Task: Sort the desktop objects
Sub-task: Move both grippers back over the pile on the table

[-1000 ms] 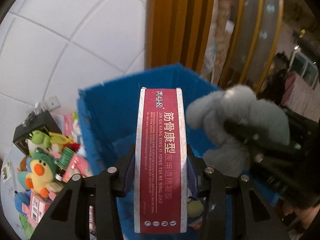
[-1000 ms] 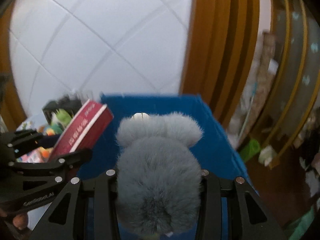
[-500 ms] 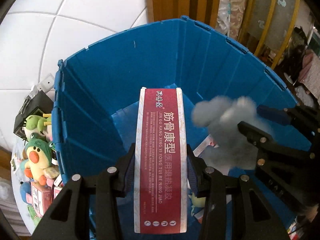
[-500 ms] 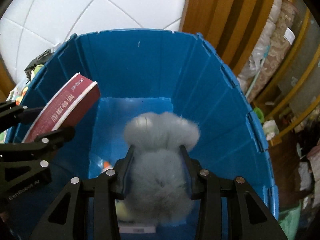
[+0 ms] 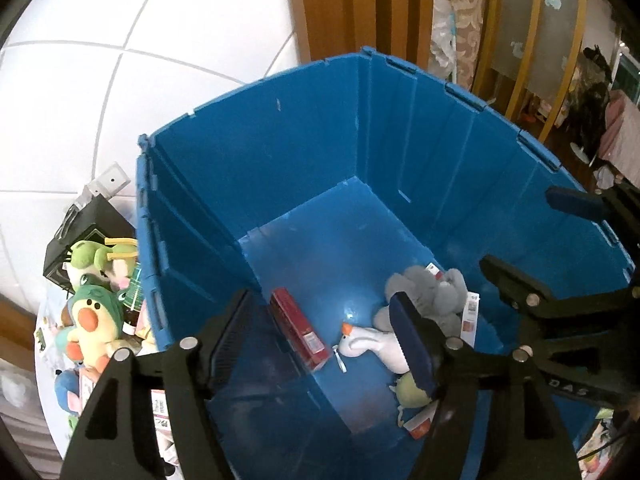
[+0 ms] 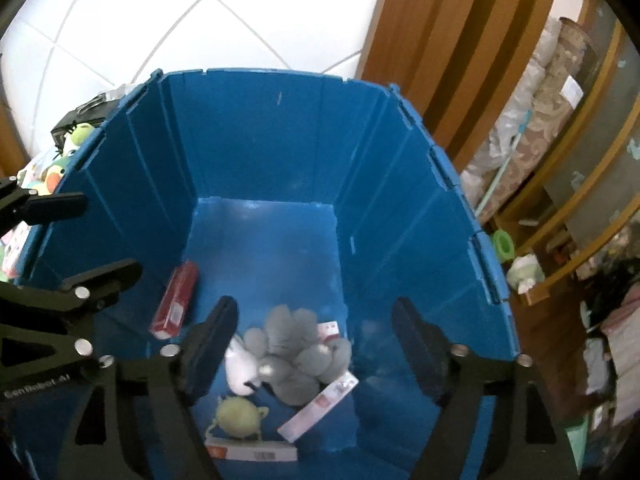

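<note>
A deep blue bin (image 5: 304,184) stands against a white tiled wall (image 5: 120,40), with brown wooden panels (image 6: 452,40) and rolled fabric behind it to the right. Left of the bin, outside it, plush toys (image 5: 92,320) and small boxes are piled by a black box (image 5: 88,232).

Both tongs tilt steeply down over the bin. The left gripper (image 5: 324,332) has just been opening; its jaws stand wide with nothing clamped, and the red box (image 5: 298,328) lies on the bin floor near the left wall. The right gripper (image 6: 316,340) has also just been opening, jaws wide and empty. The grey plush toy (image 6: 296,356) lies on the floor below it, touching a white plush duck (image 5: 372,346), beside a green plush ball (image 6: 238,418) and flat white-and-pink packets (image 6: 320,404).
</note>
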The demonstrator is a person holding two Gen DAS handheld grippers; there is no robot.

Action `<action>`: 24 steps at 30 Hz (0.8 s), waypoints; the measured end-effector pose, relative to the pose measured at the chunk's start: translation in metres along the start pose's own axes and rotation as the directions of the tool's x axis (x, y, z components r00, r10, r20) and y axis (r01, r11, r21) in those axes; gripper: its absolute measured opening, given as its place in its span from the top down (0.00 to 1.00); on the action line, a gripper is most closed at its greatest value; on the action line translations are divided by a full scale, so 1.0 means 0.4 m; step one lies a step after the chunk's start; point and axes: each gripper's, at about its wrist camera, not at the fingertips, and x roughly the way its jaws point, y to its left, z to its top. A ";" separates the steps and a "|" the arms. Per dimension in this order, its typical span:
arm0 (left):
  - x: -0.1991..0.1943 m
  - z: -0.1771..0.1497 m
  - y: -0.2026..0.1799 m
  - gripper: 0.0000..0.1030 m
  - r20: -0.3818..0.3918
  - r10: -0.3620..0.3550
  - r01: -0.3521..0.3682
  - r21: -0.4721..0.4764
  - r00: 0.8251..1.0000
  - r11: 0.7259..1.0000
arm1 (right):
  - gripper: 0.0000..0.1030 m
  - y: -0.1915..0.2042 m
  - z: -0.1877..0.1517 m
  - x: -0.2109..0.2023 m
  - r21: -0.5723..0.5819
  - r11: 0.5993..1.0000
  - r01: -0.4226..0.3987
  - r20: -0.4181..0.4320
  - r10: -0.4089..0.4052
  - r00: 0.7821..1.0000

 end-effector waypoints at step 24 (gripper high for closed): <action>-0.301 -0.364 0.468 0.32 0.290 0.159 -0.105 -0.194 0.944 0.975 | 0.00 0.448 -0.028 -0.309 0.005 0.950 -0.313 0.384 0.287 0.878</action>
